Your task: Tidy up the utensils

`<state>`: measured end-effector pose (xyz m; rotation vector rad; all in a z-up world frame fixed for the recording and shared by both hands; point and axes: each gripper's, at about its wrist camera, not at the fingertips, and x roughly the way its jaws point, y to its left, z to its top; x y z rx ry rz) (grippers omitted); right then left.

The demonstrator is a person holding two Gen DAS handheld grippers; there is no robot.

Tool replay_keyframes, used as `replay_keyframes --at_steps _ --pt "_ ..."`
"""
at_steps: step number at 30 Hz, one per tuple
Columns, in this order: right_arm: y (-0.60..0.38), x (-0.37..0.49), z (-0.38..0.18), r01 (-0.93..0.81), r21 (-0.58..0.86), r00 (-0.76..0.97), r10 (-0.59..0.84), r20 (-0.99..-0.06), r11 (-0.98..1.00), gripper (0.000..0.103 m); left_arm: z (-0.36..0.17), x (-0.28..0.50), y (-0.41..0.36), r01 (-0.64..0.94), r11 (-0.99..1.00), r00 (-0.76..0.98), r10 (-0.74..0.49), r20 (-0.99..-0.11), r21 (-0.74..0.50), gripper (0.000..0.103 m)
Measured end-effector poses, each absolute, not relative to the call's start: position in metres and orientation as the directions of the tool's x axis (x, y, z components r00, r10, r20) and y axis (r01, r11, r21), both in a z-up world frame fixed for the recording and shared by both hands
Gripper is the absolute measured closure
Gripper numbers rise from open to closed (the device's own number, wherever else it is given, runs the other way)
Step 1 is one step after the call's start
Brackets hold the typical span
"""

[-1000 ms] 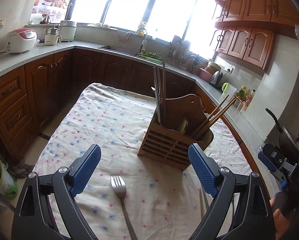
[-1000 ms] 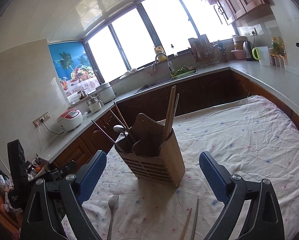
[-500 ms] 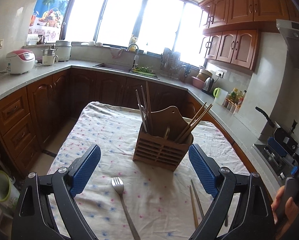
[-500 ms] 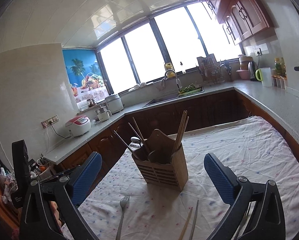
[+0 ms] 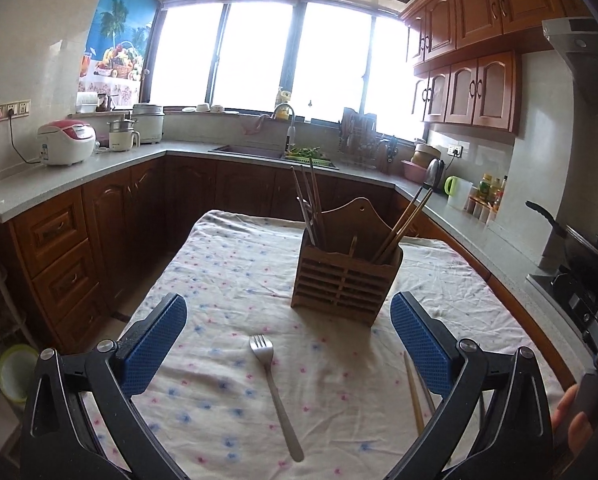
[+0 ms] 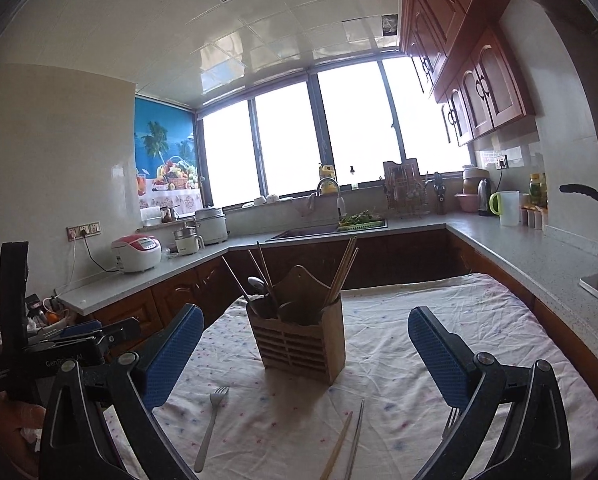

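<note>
Both hand-held grippers, left (image 5: 289,340) and right (image 6: 305,354), hover spread wide and empty above the cloth-covered bench (image 5: 227,264). A steel fork (image 5: 273,384) lies between the left fingers; the slatted wooden utensil holder (image 5: 345,280) stands beyond, mid-bench, clear of edges. Loose wooden chopsticks (image 6: 345,444) lie nearby.

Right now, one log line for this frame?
left gripper: open, empty | right gripper: open, empty | fork, chopsticks: on tablecloth | holder: upright

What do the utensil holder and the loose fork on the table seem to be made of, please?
The utensil holder looks like unpainted wood or bamboo: warm brown, matte, with slatted front. The fork looks like stainless steel: grey, smooth, with a dull shine.
</note>
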<state>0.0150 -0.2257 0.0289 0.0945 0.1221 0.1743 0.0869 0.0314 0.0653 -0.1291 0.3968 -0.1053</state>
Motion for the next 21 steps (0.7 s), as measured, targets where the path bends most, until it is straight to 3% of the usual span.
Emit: replay_keyframes --at_steps 15,21 --pt "-0.236 0.002 -0.024 -0.119 0.066 0.971 0.130 -0.201 0.991 0.000 0.024 0.067 0.027 0.068 0.992 0.904 -0.107 -0.414 -0.110 0.000" --pt "-0.237 -0.013 -0.030 -0.115 0.058 0.974 0.124 -0.191 0.992 0.000 0.011 0.053 0.019 0.062 0.995 0.907 -0.089 -0.411 -0.079 0.000"
